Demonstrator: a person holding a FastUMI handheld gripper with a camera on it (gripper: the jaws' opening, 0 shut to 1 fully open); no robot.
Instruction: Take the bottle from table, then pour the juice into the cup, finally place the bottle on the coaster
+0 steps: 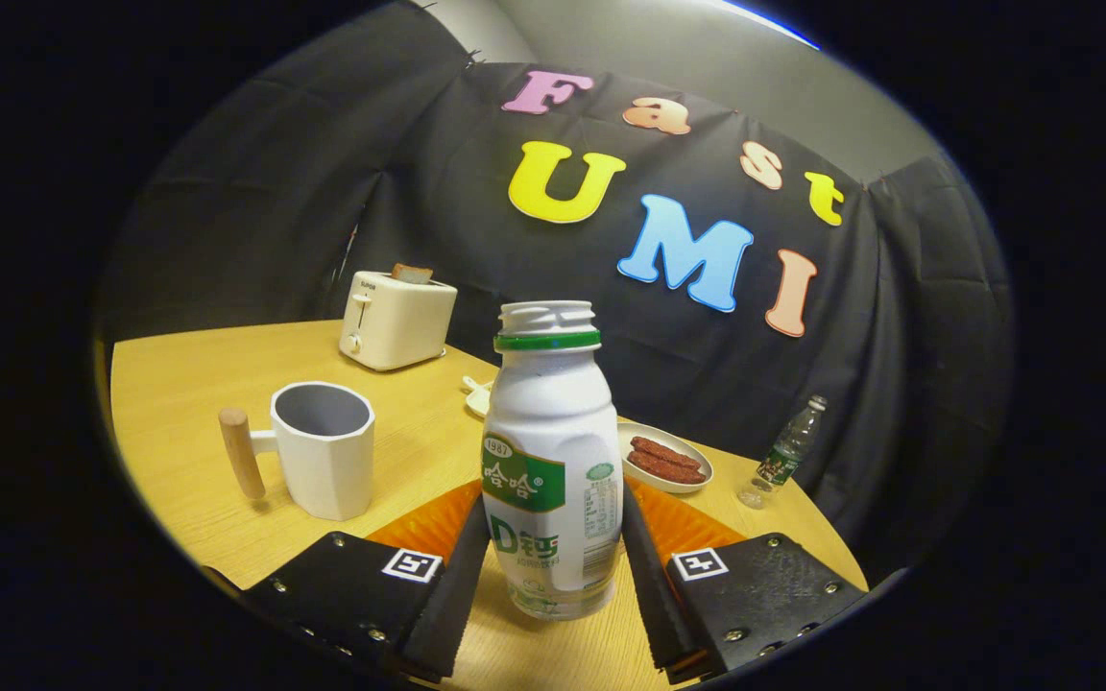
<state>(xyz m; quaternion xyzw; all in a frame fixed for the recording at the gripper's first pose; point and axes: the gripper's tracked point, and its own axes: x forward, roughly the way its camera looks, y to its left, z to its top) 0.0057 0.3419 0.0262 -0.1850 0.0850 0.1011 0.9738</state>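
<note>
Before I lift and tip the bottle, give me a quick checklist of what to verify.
1. Grip: the gripper has both fingers against the sides of the white plastic juice bottle with green label: ok, though how firmly it holds, cannot tell.
2. Bottle mouth: cap off, threaded neck open: ok.
3. Bottle upright: ok.
4. White faceted mug with wooden handle: upright, open top, standing ahead and left of the fingers: ok.
5. Orange ribbed coaster: lies just behind the bottle, partly hidden by the fingers; whether it is free, cannot tell.
6. Juice level in bottle: cannot tell.
</note>
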